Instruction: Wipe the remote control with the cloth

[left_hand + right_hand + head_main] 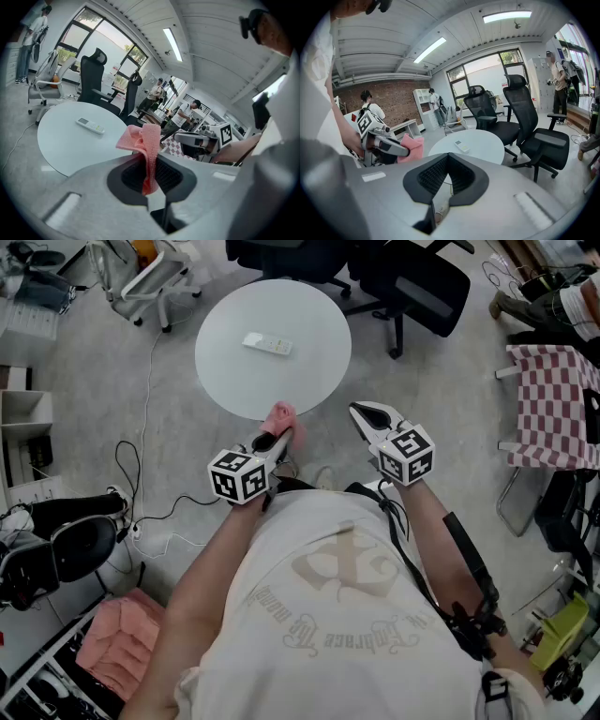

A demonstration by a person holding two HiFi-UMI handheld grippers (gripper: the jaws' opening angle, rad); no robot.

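Far left, a white chair (150,277) stands on the floor beyond the round white table (314,371). The left gripper (275,439) comes in at the table's near edge, angled down toward the top. Its fingers (129,176) are pinching a pink cloth (280,415). In the left gripper view, the cloth (143,138) is a folded band caught between the pads, with its loose end bunching above them.

The remote control (267,343) is white and slim and lies flat near the middle of the table, well apart from the cloth. Neither gripper touches it. From the left gripper it shows ahead and to the left (90,125); from the right gripper it shows straight ahead (462,146).

The right gripper (364,412) is just off the table's near-right edge, over the floor, level with the left one. Its fingers (426,178) are pressed together with nothing between them.

Black office chairs (412,282) crowd the table's far-right side, and a red-and-white checked cover (553,409) hangs at the far right.
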